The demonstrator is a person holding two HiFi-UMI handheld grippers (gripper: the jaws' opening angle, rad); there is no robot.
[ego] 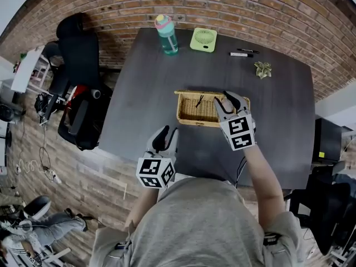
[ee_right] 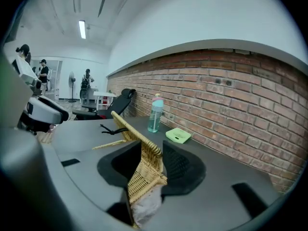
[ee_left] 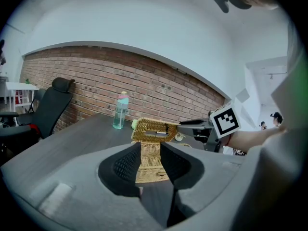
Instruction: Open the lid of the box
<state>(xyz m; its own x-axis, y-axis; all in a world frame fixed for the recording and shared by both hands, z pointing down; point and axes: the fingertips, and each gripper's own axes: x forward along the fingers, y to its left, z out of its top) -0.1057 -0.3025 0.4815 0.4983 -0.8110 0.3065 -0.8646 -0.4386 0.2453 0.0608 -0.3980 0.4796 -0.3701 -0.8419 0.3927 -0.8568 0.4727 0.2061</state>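
A black office chair (ego: 80, 60) stands off the left side of the dark tabletop (ego: 139, 93). The left gripper (ego: 168, 133) hangs over the near edge of the tabletop, well short of the box. Its fingers (ee_left: 126, 165) are spread with nothing between them, and they point toward the box's front wall.

A teal bottle (ego: 167, 35) with a pink cap stands upright at the far edge. The wicker box (ego: 192, 114) sits near the middle of the tabletop, its long side facing me. Its lid (ee_right: 144, 150) is tilted up off the body, with a black loop (ee_right: 111, 128) on it. A small green fan (ego: 203, 39) lies flat just right of the bottle.

The right gripper (ego: 222, 99) reaches over the right end of the box, and its fingers pinch the woven edge of the raised lid. Further right, near the far edge, lies a black marker (ego: 242, 54), and beyond it a small green folded ornament (ego: 262, 69).
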